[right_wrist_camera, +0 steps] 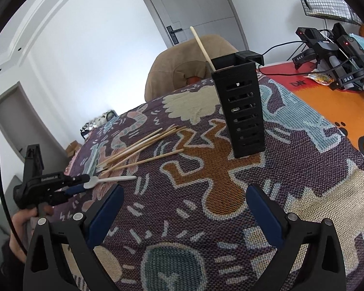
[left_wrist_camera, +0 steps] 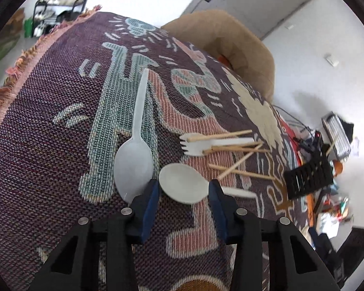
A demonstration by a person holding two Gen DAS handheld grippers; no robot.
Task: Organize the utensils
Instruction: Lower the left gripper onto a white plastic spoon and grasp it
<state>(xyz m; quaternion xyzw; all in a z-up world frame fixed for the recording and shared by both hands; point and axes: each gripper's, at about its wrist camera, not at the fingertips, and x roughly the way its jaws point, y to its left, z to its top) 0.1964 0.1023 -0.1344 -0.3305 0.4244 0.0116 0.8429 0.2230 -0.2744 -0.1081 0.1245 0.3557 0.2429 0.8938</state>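
Left gripper (left_wrist_camera: 184, 189), jaws wide astride short spoon (left_wrist_camera: 182, 183); right gripper (right_wrist_camera: 184, 194) wide, empty; smooth bowl may slip sideways on closing.

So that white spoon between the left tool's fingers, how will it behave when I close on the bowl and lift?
The white spoon looks like thin plastic, so probably very light and a bit flexible. Its bowl is rounded and smooth, so the left tool may squeeze it out or tilt it. It lies flat on the woven cloth, which should stop it sliding much.
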